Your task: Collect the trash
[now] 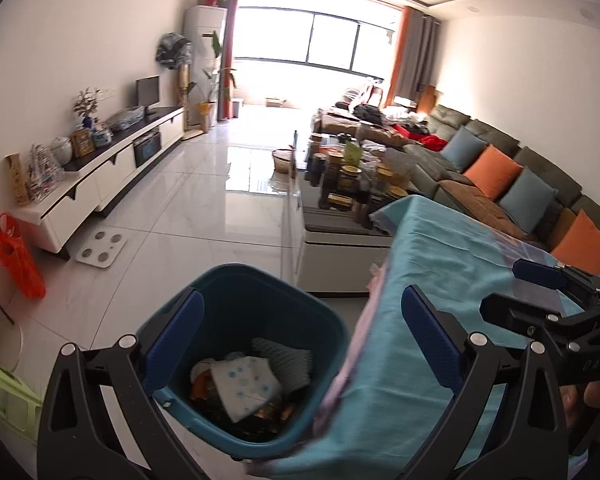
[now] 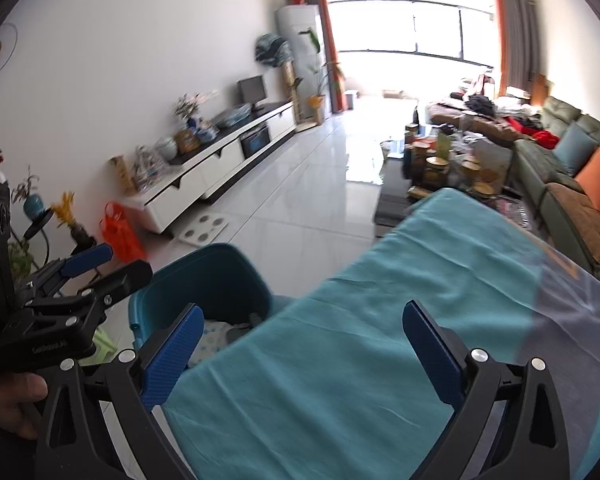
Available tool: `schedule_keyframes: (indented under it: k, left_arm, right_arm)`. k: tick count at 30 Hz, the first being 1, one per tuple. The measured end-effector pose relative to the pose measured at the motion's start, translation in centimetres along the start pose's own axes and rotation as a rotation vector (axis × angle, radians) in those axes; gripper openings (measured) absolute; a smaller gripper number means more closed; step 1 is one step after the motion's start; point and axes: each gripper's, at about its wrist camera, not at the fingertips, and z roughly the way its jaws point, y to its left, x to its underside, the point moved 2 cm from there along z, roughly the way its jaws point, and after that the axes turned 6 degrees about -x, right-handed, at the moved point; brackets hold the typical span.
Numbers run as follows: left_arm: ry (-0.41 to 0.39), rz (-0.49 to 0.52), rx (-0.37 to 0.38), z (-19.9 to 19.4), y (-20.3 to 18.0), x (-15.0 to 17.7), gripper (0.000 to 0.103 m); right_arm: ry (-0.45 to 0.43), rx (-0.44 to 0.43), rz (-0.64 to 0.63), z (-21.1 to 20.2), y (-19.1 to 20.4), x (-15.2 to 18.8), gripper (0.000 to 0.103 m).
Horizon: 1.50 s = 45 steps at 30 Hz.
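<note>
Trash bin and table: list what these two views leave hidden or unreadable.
- Trash bin contents, left wrist view: top layer only; lower items dark, near rim behind the left claw.
- Bin, right wrist view: mostly hidden by the teal tablecloth and right claw.
- Coffee table clutter: blurred, too small.
- Tabletop: covered by cloth.

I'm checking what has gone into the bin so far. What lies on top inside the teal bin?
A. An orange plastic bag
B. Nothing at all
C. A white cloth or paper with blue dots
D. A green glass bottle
C: in the left wrist view, a white sheet with blue dots lies on top of the other rubbish inside the teal bin.
</note>
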Motion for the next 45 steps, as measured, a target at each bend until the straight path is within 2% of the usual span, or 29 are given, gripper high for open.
schedule_keyframes:
  k: [6, 17, 24, 34, 39, 45]
  left_arm:
    - [-0.010, 0.053, 0.072, -1.4, -4.6, 0.3, 0.097]
    - [-0.018, 0.185, 0.220, -3.9, -14.9, 3.1, 0.097]
    - [-0.019, 0.239, 0.291, -5.7, -19.2, 5.0, 0.097]
    - [-0.086, 0.298, 0.354, -9.1, -22.2, 6.8, 0.097]
    - [-0.140, 0.288, 0.381, -11.2, -22.0, 7.7, 0.098]
    - [-0.251, 0.284, 0.359, -14.3, -20.7, 8.3, 0.098]
  right_arm:
    - [-0.059, 0.092, 0.050, -4.3, -3.2, 2.0, 0.096]
    - [-0.142, 0.258, 0.179, -12.6, -9.1, 7.6, 0.096]
    - [-0.183, 0.368, 0.238, -17.3, -11.1, 11.5, 0.096]
    - [-0.284, 0.544, 0.275, -23.4, -10.4, 16.3, 0.096]
    - [-0.351, 0.609, 0.264, -25.8, -8.9, 18.2, 0.096]
    - [-0.429, 0.663, 0.255, -28.0, -7.7, 19.4, 0.096]
